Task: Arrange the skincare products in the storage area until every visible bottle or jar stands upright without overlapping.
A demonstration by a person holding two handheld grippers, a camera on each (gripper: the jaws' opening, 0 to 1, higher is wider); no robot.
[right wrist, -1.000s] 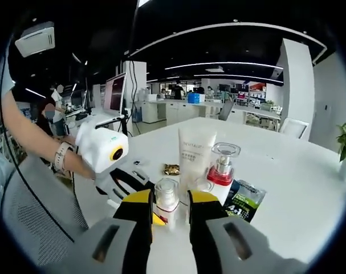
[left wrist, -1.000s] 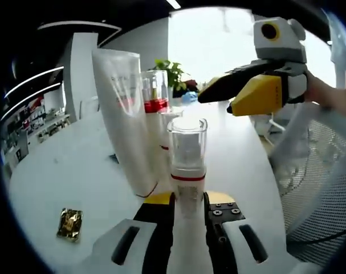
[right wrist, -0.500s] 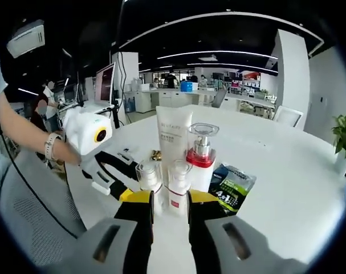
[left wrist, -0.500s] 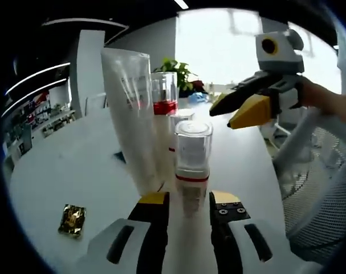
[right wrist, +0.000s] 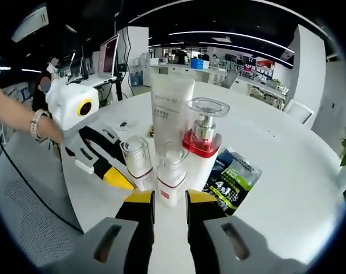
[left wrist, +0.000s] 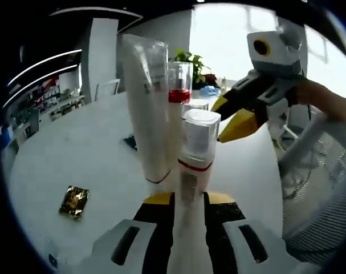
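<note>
My left gripper (left wrist: pixel 188 200) is shut on a small white bottle (left wrist: pixel 194 154) with a clear cap and a red band, held upright. Behind it stand a tall white tube (left wrist: pixel 150 108), a pump bottle with a red collar (left wrist: pixel 179 85) and a second small bottle (left wrist: pixel 195 106). My right gripper (left wrist: pixel 221 123) reaches in from the right, open. In the right gripper view, the right gripper (right wrist: pixel 170 197) has the second small bottle (right wrist: pixel 171 174) between its fingertips, jaws apart. The left gripper (right wrist: pixel 124 181) holds the clear-capped bottle (right wrist: pixel 136 162) beside it. The tube (right wrist: pixel 171 111) and the pump bottle (right wrist: pixel 202 145) stand upright.
A gold sachet (left wrist: pixel 74 201) lies on the white table (left wrist: pixel 76 154) to the left. A green and black sachet (right wrist: pixel 232 177) lies flat beside the pump bottle. A mesh chair (left wrist: pixel 321 188) stands at the table's edge. A person's hand (right wrist: pixel 44 125) holds the left gripper.
The left jaws stood apart half a second ago and are closed on the clear-capped bottle again. The right gripper has come closer, up to the second small bottle.
</note>
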